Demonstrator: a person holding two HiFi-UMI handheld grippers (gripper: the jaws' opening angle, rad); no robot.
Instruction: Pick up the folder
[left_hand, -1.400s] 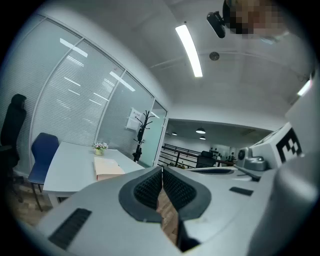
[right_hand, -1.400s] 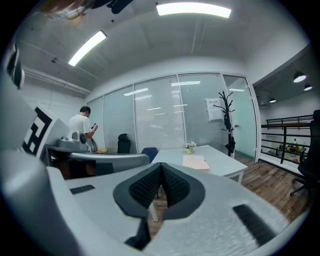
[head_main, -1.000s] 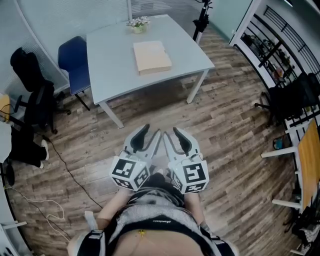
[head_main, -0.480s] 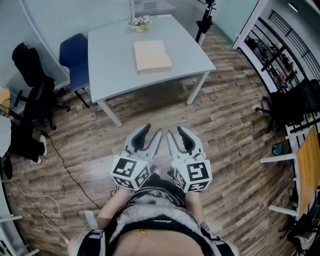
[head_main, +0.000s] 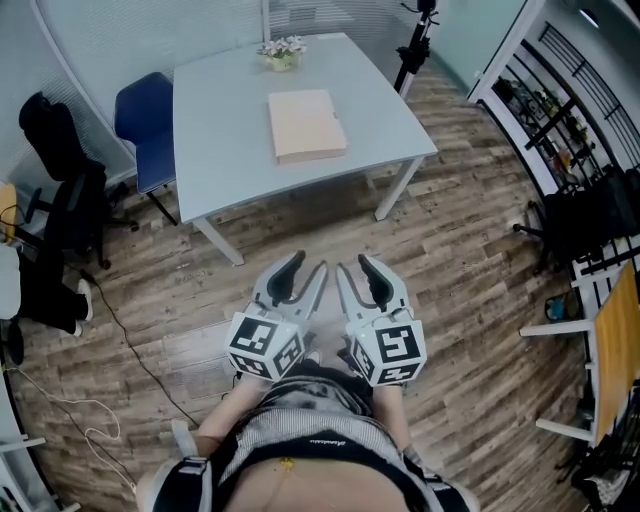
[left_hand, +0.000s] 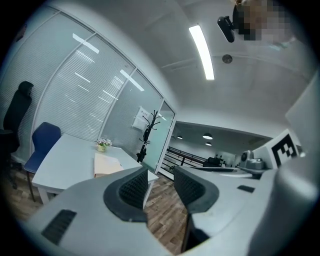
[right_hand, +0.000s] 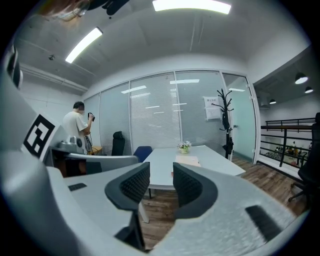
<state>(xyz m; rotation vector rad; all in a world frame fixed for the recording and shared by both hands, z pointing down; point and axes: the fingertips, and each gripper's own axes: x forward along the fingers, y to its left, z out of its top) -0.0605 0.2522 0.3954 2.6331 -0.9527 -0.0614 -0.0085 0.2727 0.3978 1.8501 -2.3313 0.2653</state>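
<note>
The beige folder (head_main: 306, 125) lies flat on the pale grey table (head_main: 220, 130), far ahead of both grippers. My left gripper (head_main: 303, 272) and right gripper (head_main: 355, 270) are held side by side in front of the person's body, over the wooden floor, short of the table. In the left gripper view the folder (left_hand: 106, 164) shows beyond the left gripper (left_hand: 160, 182), whose jaws stand apart with nothing between them. The right gripper (right_hand: 161, 182) has its jaws opening, empty, with the folder (right_hand: 187, 161) small in the distance.
A small flower pot (head_main: 282, 50) stands at the table's far edge. A blue chair (head_main: 145, 125) is at the table's left, a black office chair (head_main: 65, 190) further left. A cable (head_main: 130, 350) trails on the floor. A person (right_hand: 77, 125) stands at the left wall.
The person and both grippers have moved a little closer to the table. The right gripper's jaws stand slightly wider apart. The folder has not moved.
</note>
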